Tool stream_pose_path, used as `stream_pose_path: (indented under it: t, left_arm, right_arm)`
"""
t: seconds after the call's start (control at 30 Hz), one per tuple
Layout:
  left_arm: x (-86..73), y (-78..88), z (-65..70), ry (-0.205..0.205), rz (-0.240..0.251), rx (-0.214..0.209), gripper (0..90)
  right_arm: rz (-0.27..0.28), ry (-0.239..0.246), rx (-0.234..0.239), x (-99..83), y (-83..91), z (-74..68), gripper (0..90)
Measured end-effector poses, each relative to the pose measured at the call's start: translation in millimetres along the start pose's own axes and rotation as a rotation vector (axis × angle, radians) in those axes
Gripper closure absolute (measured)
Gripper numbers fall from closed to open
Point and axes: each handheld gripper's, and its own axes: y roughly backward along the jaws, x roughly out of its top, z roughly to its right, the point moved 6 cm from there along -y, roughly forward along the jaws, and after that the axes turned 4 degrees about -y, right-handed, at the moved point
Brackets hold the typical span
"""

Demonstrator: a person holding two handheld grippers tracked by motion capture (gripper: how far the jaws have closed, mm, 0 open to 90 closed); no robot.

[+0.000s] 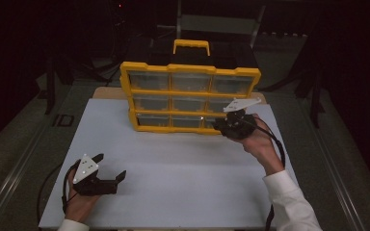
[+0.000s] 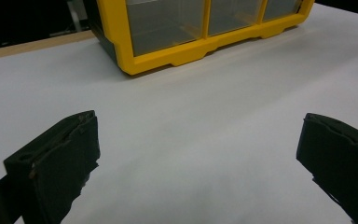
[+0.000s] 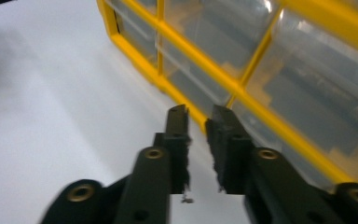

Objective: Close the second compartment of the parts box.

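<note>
Nearest the person, at about seven o'clock on the white rectangular table top (image 1: 173,183), the left gripper (image 1: 112,167) rests in the left hand (image 1: 79,204) with its two black jaws spread wide and nothing between them; in the left gripper view the left gripper (image 2: 198,154) shows only bare white surface in its gap, and the pads touch nothing. A grey three-cornered plate (image 1: 85,167) sits on top of it. Farther out, at about two o'clock, the right hand (image 1: 257,142), in a white sleeve (image 1: 289,199), holds the right gripper (image 1: 220,126) close against the lower right drawers of the yellow plastic parts cabinet with clear drawers (image 1: 190,96). In the right gripper view the right gripper (image 3: 198,116) has its jaws parted by only a narrow slit, with nothing held between them; the tips point at the yellow bottom rail of the cabinet, and whether they touch it cannot be told. The cabinet stands upright at twelve o'clock on the table, three rows of three drawers facing the person, with a yellow carrying handle (image 1: 191,45) on top. Nothing lies between the right gripper and the drawer fronts. Beyond the cabinet, the room is dark.
</note>
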Motion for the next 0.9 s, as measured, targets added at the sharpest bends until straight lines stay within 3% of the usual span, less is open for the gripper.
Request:
stream_pose_path:
  t: [0.2,0.4,0.57,0.7,0.9]
  left_arm:
    - [0.0,0.4,-0.2,0.003,0.001,0.003,0.2]
    - [0.1,1.0,-1.3,0.004,0.003,0.005,0.2]
    - [-0.1,0.6,-0.9,0.008,0.003,0.004,0.2]
    - [0.1,0.6,-0.4,0.009,0.006,0.003,0.2]
    - [0.5,1.2,-0.3,0.005,0.007,0.003,0.2]
  right_arm:
    - [0.024,-0.024,0.007,-25.5,9.0,-4.3,42.3]
    - [0.039,-0.041,0.012,-50.8,12.5,-8.4,26.9]
    - [0.042,-0.07,-0.008,-78.3,14.8,-4.8,19.4]
    - [0.088,-0.122,-0.027,-102.2,19.3,-4.7,17.2]
    - [0.148,-0.142,-0.016,-134.3,20.8,-8.9,14.5]
